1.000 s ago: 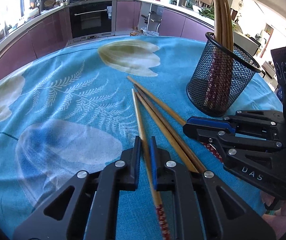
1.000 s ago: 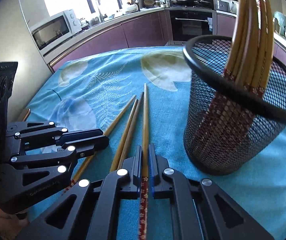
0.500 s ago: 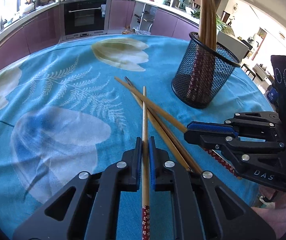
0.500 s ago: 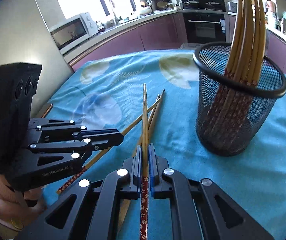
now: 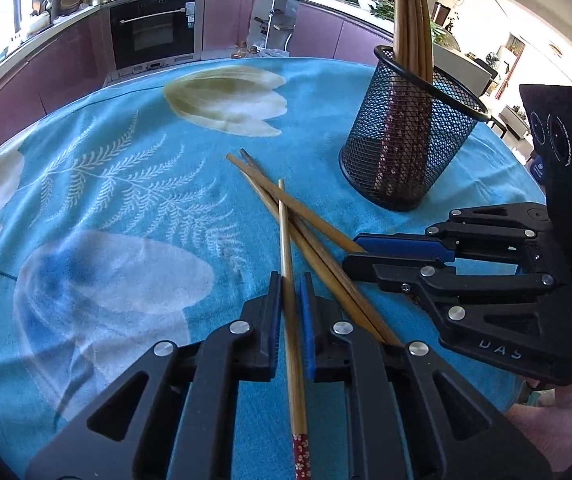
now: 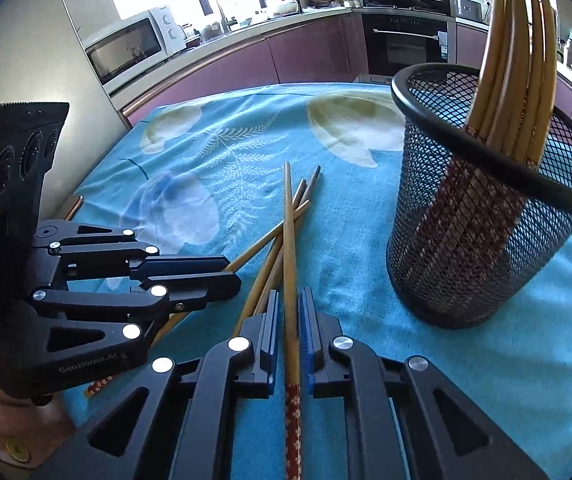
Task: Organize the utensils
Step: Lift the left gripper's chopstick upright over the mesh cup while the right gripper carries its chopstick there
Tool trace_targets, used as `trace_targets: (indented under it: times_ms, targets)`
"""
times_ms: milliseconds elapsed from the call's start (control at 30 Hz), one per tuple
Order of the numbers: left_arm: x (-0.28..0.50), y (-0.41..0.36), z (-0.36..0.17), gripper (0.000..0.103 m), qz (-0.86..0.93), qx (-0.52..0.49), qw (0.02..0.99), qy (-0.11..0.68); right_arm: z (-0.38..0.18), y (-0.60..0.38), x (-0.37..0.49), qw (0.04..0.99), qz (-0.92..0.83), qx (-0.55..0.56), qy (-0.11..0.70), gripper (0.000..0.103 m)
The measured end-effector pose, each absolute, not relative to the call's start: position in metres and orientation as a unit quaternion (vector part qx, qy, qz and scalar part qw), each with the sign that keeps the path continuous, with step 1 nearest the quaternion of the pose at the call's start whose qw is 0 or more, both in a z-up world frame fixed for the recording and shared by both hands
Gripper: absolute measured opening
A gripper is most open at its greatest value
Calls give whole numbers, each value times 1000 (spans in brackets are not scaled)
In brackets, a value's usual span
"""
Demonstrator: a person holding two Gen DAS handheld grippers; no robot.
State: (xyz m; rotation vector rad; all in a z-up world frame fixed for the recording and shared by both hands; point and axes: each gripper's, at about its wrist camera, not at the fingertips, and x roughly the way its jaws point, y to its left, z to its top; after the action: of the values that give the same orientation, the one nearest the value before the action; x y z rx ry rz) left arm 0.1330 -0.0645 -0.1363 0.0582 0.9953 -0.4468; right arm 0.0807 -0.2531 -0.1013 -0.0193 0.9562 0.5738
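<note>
Chopsticks were light, stiff, prob slick. Left gripper and right gripper each pinched one chopstick mid-shaft; mesh holder sat at 2 o'clock.

Blue floral tablecloth carries loose chopsticks and mesh holder.

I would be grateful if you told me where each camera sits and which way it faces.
Left wrist: behind the left tongs, which grip one chopstick, looking down across the blue tablecloth to the mesh holder; right tongs at right.
Right wrist: behind the right tongs, gripping another chopstick, facing the same way; left tongs at left.
Shared: holder, loose chopsticks, oven.
</note>
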Motion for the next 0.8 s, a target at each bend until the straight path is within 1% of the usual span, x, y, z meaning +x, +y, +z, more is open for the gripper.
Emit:
trace_targets:
  times_ms: [67, 233, 600, 800]
  targets:
    - [134, -64, -136, 8, -209, 25, 856, 473, -100, -255, 81, 849, 273, -6, 452, 6]
    - [128, -63, -129, 7, -210, 20, 860, 464, -87, -263, 75, 860, 273, 4, 430, 6]
    - [111, -56, -71, 7, -269, -18, 872, 408, -37, -291, 53, 892, 269, 26, 362, 6]
    - [101, -55, -47, 7, -291, -26, 877, 381, -19, -306, 46, 904, 262, 40, 336, 6]
